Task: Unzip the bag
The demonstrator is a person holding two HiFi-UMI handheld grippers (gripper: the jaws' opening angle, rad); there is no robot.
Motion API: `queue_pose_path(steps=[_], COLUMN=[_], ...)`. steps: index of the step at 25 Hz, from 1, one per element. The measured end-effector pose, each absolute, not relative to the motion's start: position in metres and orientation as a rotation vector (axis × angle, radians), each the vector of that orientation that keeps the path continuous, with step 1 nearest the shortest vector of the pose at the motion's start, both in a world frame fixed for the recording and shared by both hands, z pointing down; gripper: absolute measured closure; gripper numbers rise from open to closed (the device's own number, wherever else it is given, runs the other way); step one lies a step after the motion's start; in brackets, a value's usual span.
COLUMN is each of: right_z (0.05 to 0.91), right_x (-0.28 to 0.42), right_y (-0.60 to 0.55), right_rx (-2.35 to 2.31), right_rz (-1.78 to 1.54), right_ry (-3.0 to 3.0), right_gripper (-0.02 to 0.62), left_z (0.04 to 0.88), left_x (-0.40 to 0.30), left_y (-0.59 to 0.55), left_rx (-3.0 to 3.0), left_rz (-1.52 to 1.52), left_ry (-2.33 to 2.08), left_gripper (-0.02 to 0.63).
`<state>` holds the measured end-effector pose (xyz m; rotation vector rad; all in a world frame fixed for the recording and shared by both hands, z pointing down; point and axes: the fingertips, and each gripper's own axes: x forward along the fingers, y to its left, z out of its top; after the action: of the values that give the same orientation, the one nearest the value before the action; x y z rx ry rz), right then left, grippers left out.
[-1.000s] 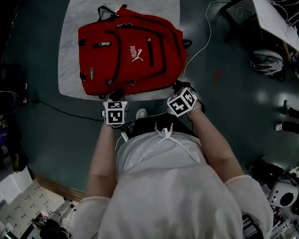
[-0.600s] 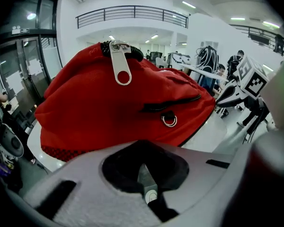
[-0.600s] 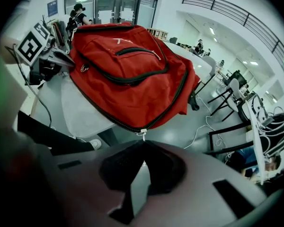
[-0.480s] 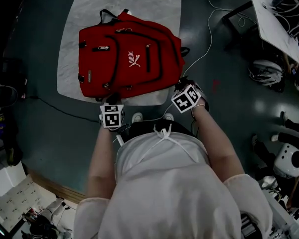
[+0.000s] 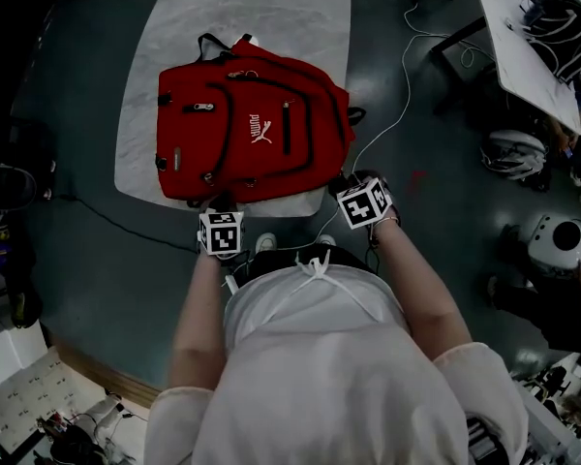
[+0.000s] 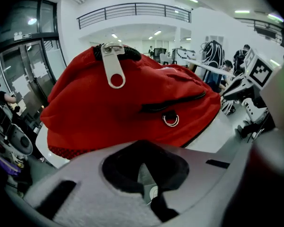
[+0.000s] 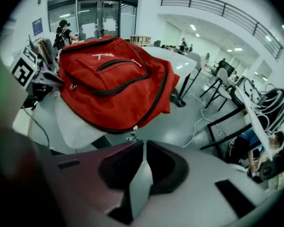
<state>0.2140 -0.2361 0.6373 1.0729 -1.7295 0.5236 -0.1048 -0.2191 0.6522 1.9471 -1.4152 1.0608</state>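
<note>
A red backpack (image 5: 252,134) lies flat on a white marble table (image 5: 271,17), front side up, its black zips closed. My left gripper (image 5: 221,206) is at the bag's near left corner, shut and empty. In the left gripper view the backpack (image 6: 132,108) fills the frame, with a silver zip pull (image 6: 114,70) hanging near its top. My right gripper (image 5: 353,184) is at the near right corner. Its jaws show only a thin slit and are just starting to open, with nothing between them. A small zip pull (image 7: 131,135) dangles from the backpack (image 7: 113,84) just beyond the right gripper (image 7: 143,148).
A white cable (image 5: 397,85) runs across the dark floor right of the table. A white desk (image 5: 523,46) with black legs stands at the upper right, with helmets (image 5: 511,153) on the floor below it. Boxes and clutter line the lower left.
Both grippers have stayed at the bag's near edge while the head view shifted a little. The bag has not visibly moved on the table.
</note>
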Motion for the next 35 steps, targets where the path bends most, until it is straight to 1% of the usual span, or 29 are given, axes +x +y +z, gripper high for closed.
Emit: queue_pose_path(steps=[3,8,12,17,22,26,30,35], right_z=[0.622,0.576,0.529,0.452,0.373,0.328,0.306,0.302], right_x=[0.208,0.177,0.141,0.116,0.103,0.092,0.089,0.091], right_y=[-0.237,-0.244,-0.256,-0.277,-0.289,-0.289,-0.288,-0.287], right_rx=[1.144,1.238,1.314,1.403,1.477,1.516,1.537,1.564], right_rz=[0.521,0.544,0.552,0.428,0.277,0.192,0.152,0.151], right_ry=[-1.761,-1.906,-2.060,-2.197,-2.342,-2.430,-2.476,-2.477], right_gripper=[0.565,0.566,0.566,0.566,0.566,0.568,0.569,0.569], left_z=[0.643,0.591,0.520,0.417,0.331,0.273,0.246,0.243], left_x=[-0.100,-0.079,-0.047,-0.015,-0.003,-0.002,0.001,0.003], left_y=[-0.220,-0.230,-0.262,-0.288,-0.297,-0.292,-0.289,-0.289], left_rx=[1.915,2.027,2.260,2.504,2.641,2.740,2.794,2.813], left_rz=[1.127,0.919,0.765,0.562,0.312,0.127,0.045,0.027], left_ry=[-1.428,-1.463,-1.512,-1.537,-1.555,-1.564,-1.540,-1.492], left_gripper=[0.586,0.586,0.586,0.586,0.586,0.586,0.586,0.585])
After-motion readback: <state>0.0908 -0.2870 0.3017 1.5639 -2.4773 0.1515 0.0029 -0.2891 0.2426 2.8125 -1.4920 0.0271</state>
